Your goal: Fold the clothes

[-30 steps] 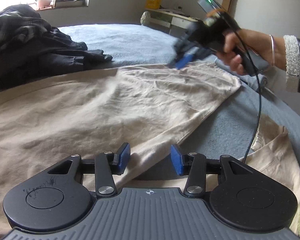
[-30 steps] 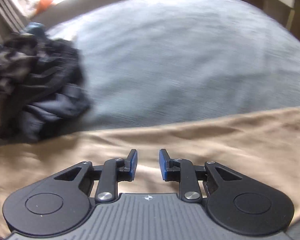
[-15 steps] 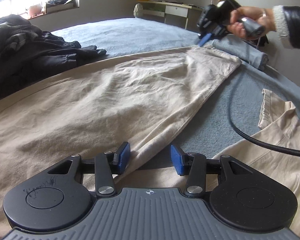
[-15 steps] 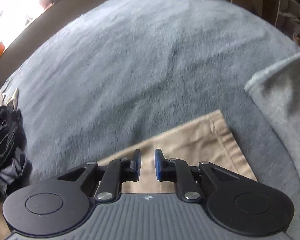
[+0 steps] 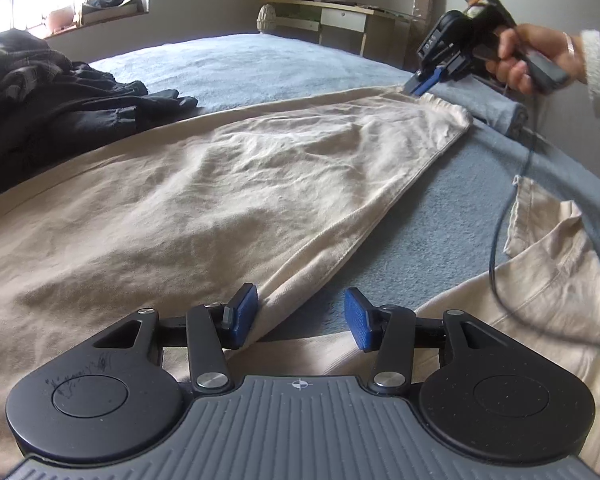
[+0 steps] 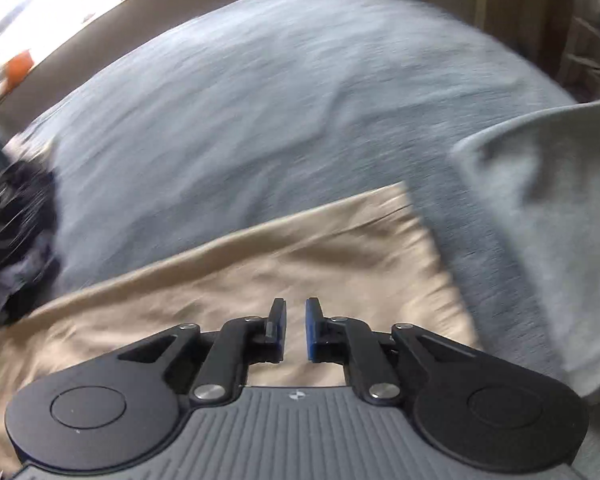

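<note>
Here the beige trousers [image 5: 204,200] are spread flat on the bed [image 5: 260,64], one leg laid as a long band running away from the left tongs [image 5: 300,316] toward its hem [image 5: 444,120] at the far right. The left tongs are held wide apart over the leg's near inner edge, nothing gripped (the edge sits just beside the left pad, not between the pads). The right tongs [image 5: 422,84] are seen at the hem's far corner, tips down at or touching the cloth; in the right wrist view they [image 6: 296,328] are nearly closed with a slim gap, and whether cloth is pinched cannot be told (frame is blurred). So the leg's long axis lies btwn the two tongs: right is nearer the hem, left nearer the crotch end. The second leg [image 5: 540,264] lies apart, to the right of the left tongs. A dark clothes pile [image 5: 52,96] sits far left, a grey folded item [image 6: 540,208] just beyond the hem.
</note>
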Demonstrator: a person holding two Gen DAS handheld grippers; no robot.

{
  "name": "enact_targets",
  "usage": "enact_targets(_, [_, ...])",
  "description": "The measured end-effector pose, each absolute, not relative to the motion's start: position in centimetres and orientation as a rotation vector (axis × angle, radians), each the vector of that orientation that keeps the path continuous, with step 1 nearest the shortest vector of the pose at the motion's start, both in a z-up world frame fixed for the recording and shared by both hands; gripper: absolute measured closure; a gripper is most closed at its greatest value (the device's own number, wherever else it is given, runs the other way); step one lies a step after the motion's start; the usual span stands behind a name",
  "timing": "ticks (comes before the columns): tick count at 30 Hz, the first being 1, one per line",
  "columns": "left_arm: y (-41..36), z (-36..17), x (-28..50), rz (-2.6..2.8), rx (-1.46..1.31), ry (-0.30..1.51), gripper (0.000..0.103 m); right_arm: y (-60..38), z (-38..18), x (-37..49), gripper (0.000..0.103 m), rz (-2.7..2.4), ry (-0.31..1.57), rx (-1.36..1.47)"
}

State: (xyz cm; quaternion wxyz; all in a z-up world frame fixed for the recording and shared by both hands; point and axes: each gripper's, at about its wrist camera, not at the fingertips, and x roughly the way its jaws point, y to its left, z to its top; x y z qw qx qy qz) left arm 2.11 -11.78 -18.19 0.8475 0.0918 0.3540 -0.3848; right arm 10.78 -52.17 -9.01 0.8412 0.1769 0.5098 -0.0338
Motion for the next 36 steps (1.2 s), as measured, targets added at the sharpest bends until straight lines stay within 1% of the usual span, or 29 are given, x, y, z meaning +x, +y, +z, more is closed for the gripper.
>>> enact_targets(3, [-11.9,-18.1,1.8,-0.822,0.168,0.757,0.050,-48.4,-11.1,9.8,0.085,-0.024,1.156,0.276])
enact_targets(4, [-11.9,-18.0,1.7,-0.824,0.157,0.763,0.050,-48.4,-12.2,9.6,0.086,-0.076,1.178,0.241])
enact_targets(5, [-11.8,-17.8,1.6,-0.827,0.141,0.767,0.050,-49.0,-12.4,9.4,0.089,-0.124,1.153,0.234])
enact_targets(6, [-11.6,-17.5,1.4,-0.832,0.120,0.767,0.050,-49.8,-12.5,9.1,0.089,-0.168,1.119,0.231])
enact_targets(7, [-11.3,-17.1,1.2,-0.841,0.099,0.761,0.050,-50.4,-12.1,8.7,0.086,-0.257,1.090,0.217])
enact_targets(9, [-10.8,-16.3,0.8,-0.855,0.065,0.746,0.050,-51.2,-11.0,7.7,0.085,-0.403,1.034,0.188])
enact_targets(16, [-9.0,-13.8,-0.3,-0.811,0.047,0.697,0.050,-51.9,-6.4,1.5,0.084,-0.393,0.863,0.364])
enact_targets(17, [-8.4,-13.2,-0.4,-0.790,0.046,0.692,0.050,-51.8,-5.8,0.6,0.084,-0.385,0.839,0.376])
enact_targets(18, [-7.6,-12.7,-0.5,-0.765,0.045,0.688,0.050,-51.8,-5.4,-0.4,0.080,-0.378,0.816,0.386])
enact_targets(19, [-6.5,-12.2,-0.6,-0.730,0.044,0.687,0.050,-51.8,-5.0,-1.2,0.073,-0.379,0.798,0.399])
enact_targets(20, [-5.3,-11.6,-0.7,-0.690,0.041,0.687,0.050,-51.9,-4.6,-2.1,0.069,-0.381,0.782,0.413])
enact_targets(21, [-3.8,-11.1,-0.8,-0.647,0.027,0.693,0.050,-52.2,-4.5,-3.0,0.069,-0.386,0.771,0.431])
enact_targets(25, [5.1,-9.1,-2.2,-0.442,-0.099,0.751,0.050,-53.3,-4.2,-7.0,0.068,-0.404,0.740,0.512])
enact_targets(28, [11.8,-8.3,-4.7,-0.271,-0.163,0.796,0.050,-53.9,-5.0,-10.1,0.067,-0.433,0.732,0.576])
enact_targets(36, [22.5,-12.5,-12.4,0.085,-0.519,0.913,0.049,-55.2,-10.6,-17.1,0.065,-0.549,0.782,0.850])
